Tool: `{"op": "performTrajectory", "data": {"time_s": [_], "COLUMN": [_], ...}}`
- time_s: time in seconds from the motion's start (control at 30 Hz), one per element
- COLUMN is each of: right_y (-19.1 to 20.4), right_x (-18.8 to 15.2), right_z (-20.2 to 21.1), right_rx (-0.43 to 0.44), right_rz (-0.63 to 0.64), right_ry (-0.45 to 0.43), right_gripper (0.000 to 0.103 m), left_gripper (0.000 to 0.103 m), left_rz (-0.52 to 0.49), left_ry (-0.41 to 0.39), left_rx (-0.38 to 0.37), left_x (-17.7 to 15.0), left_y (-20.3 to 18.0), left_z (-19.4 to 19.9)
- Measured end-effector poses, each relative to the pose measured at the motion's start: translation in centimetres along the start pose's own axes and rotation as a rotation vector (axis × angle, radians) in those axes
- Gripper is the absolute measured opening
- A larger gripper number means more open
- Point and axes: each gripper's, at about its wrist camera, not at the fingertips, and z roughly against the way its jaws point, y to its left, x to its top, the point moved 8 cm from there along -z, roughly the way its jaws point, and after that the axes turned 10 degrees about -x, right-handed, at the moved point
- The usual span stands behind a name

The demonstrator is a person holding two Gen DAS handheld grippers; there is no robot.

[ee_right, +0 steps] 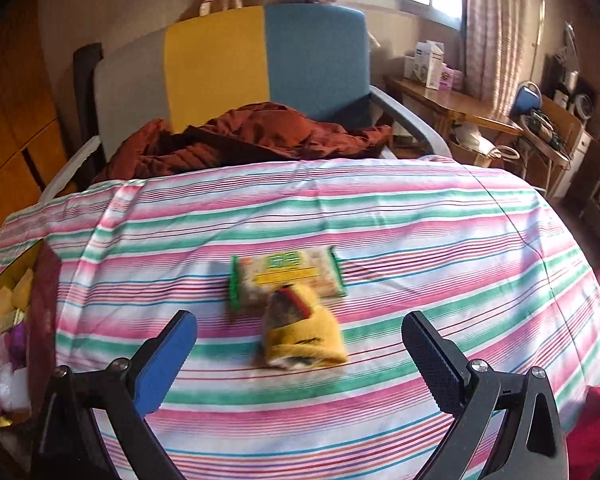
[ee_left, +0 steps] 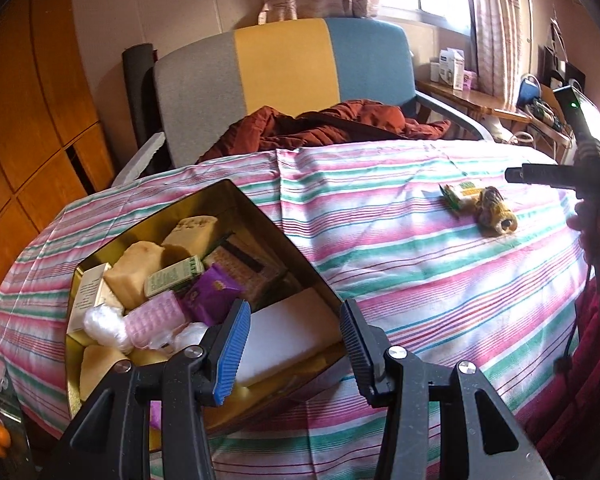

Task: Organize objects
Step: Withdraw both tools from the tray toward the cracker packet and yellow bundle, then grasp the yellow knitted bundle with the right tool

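An open gold tin [ee_left: 160,220] crammed with soaps, small boxes and packets stands on the striped tablecloth [ee_left: 380,280]. My left gripper [ee_left: 295,305] hovers over the tin's near right corner, open, with nothing pressed between its pads. A green snack packet [ee_right: 288,274] and a yellow wrapped roll [ee_right: 300,340] lie together on the cloth, touching. My right gripper [ee_right: 299,317] is open wide just short of the roll, one finger on either side of it, not touching. The same pair of snacks [ee_left: 480,204] shows far right of the tin. The tin's edge [ee_right: 12,292] peeks in at the left.
Behind the table is a chair [ee_left: 284,68] with a grey, yellow and blue back and a rust-red jacket [ee_left: 332,124] on its seat. Wooden cabinets [ee_left: 28,140] stand at the left. A wooden side table [ee_right: 452,108] with boxes stands at the right. A hand [ee_left: 588,224] holds the right gripper.
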Motion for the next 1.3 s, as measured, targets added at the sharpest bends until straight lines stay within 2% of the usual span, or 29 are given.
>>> {"op": "performTrajectory", "data": {"time_s": [0.2,0.33,0.43,0.7,0.8,0.87,0.93,1.03,1.13,1.3], "right_y": [-3.5,-5.5,-5.8,-2.0,-0.9,0.1,0.9,1.2,0.6,-1.8], "right_x": [0.1,-0.5,-1.0,-1.4,-1.7,-2.0,-2.5,-2.8,-2.4,-2.3], "right_z": [-3.6,-5.2,-5.7,-5.8,-6.6,-7.3,-7.8,-7.9,-7.2,-6.1], "right_rx": [0.012,0.055,0.072,0.085,0.094,0.101,0.108,0.102,0.066,-0.022], "right_rz": [-0.109,-0.246,-0.288,-0.120,-0.073,-0.034,0.008,0.049,0.062,0.046], "right_ry": [0.088,0.161,0.189,0.185,0.217,0.237,0.255,0.249,0.220,0.211], "right_gripper": [0.103,0.103,0.103,0.103,0.102,0.094,0.067,0.049,0.043,0.043], "left_gripper": [0.047,0.047,0.047,0.048,0.048,0.048,0.048,0.048,0.050,0.055], "left_rz": [-0.033,-0.032,-0.035,-0.049,-0.049,-0.057,-0.058,-0.062,-0.070,-0.116], "left_ry": [0.029,0.072,0.098,0.113,0.117,0.118,0.119,0.122,0.125,0.141], "left_rx": [-0.033,-0.094,-0.126,-0.162,-0.180,-0.183,-0.189,-0.198,-0.209,-0.220], "left_x": [0.5,0.2,0.0,0.3,0.4,0.5,0.6,0.8,1.3,2.9], "left_y": [-1.8,-3.1,-4.1,-5.6,-6.0,-6.2,-6.4,-6.7,-7.1,-8.3], "left_z": [-1.3,-2.4,-3.2,-4.2,-4.5,-4.6,-4.7,-5.0,-5.2,-6.4]}}
